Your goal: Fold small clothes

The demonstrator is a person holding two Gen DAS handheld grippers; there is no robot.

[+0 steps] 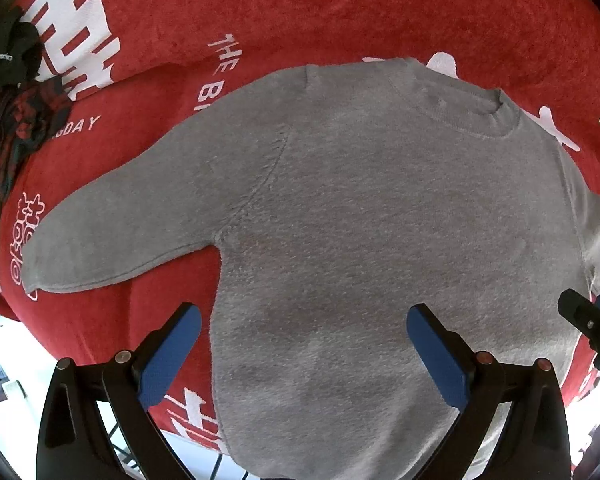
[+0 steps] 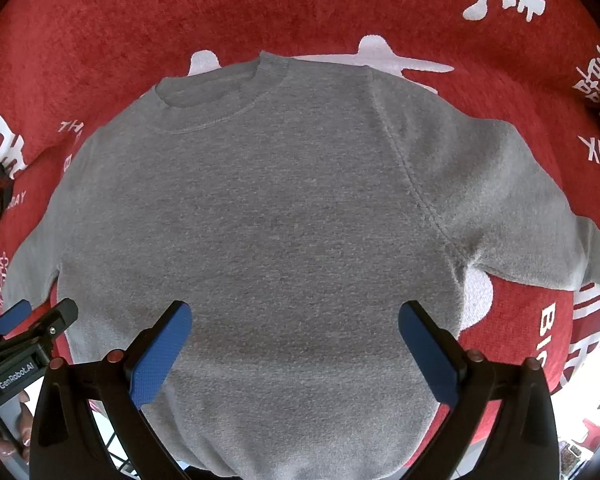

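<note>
Grey sweater (image 1: 380,220) lies flat, sleeves spread, on red cloth (image 1: 300,8); both grippers (image 1: 304,344) (image 2: 296,340) gape, empty.

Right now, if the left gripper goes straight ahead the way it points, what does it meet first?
Most likely the grey sweater: the left gripper is open and aims at its body, near the left side edge. How far above the cloth it is, I cannot tell.

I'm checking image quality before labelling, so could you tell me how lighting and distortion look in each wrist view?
Left wrist view: strong fisheye bulge, dark vignetted corners; grey sweater evenly lit and sharp; bottom-left background blown out white. Right wrist view: same barrel curve bending the red blanket; sweater soft-lit without hard shadows; bright overexposure at the bottom right. Both open grippers, left gripper and right gripper, look crisp.
</note>
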